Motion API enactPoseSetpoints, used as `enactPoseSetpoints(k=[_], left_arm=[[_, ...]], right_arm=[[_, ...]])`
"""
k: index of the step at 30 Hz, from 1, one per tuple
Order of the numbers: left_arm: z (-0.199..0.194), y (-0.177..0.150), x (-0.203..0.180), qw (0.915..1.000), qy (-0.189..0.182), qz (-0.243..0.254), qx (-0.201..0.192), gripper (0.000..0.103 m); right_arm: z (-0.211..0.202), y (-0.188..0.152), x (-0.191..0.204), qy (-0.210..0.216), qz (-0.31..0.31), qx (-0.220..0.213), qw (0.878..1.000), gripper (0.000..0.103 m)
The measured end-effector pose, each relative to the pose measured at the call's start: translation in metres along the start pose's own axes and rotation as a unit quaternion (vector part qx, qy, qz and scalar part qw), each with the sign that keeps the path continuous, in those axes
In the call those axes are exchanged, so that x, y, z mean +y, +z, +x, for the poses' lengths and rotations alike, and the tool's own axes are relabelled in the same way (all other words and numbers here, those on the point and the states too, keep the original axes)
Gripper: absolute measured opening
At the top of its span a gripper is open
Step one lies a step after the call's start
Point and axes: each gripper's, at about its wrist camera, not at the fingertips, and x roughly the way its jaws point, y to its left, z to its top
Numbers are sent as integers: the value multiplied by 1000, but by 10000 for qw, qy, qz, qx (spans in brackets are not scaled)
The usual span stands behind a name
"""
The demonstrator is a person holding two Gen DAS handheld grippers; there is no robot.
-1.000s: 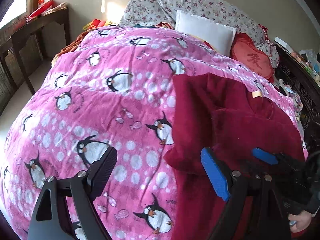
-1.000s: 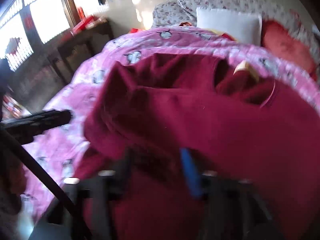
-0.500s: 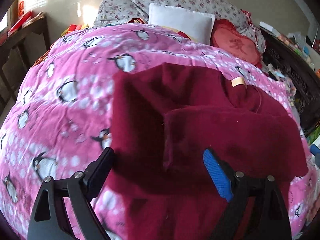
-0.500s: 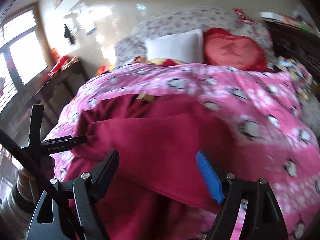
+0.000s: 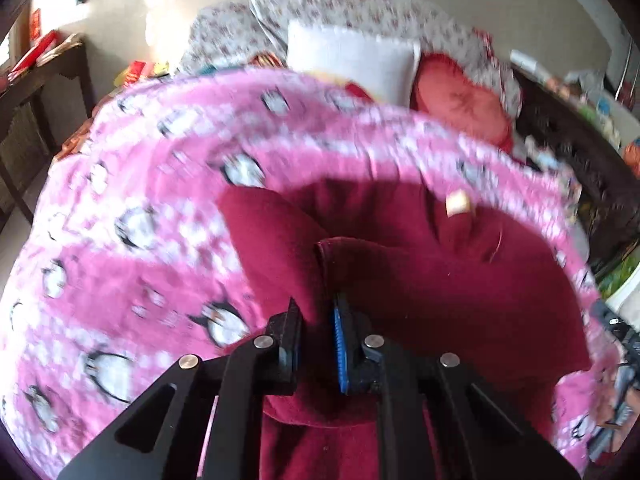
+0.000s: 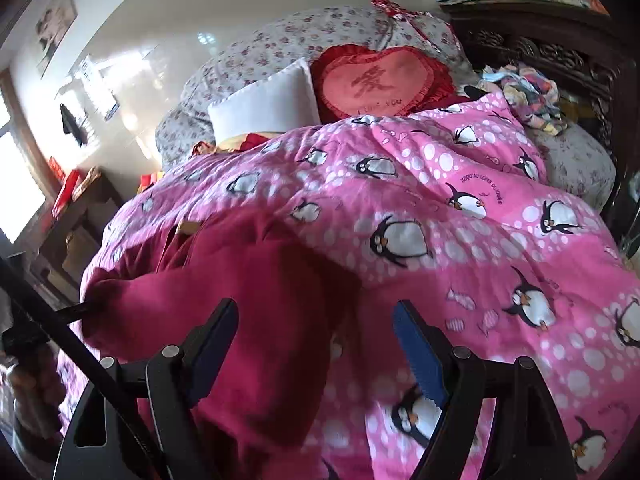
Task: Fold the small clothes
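Now your left gripper (image 5: 316,316) is closing on a fold of the garment (image 5: 420,280), mid-frame on the quilt (image 5: 120,240), ready to lift. Right gripper (image 6: 316,332) gapes wide, holding nothing, over its lower-left edge.

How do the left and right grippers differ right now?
The left gripper has its jaws closing on a fold of the dark red garment; the right gripper stands wide open, pinching nothing. The left sits over the garment's middle, the right over its edge beside the pink penguin quilt. Both have one blue-padded finger.
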Motion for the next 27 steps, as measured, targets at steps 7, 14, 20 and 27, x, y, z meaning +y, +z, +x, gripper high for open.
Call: enactPoseSetpoints(k=[7, 14, 20, 27], left_arm=[[3, -15, 41, 9993, 208, -246, 176, 13], [8, -22, 34, 9995, 243, -81, 204, 13], [15, -21, 40, 9996, 103, -18, 266, 18], [24, -28, 52, 9988, 134, -171, 438, 48]], right_arm=[[16, 0, 3, 216, 315, 150, 9992, 92], [48, 5, 18, 386, 50, 396, 9985, 19], [25, 18, 47, 47, -690, -371, 9969, 11], [53, 7, 35, -905, -523, 68, 9945, 55]])
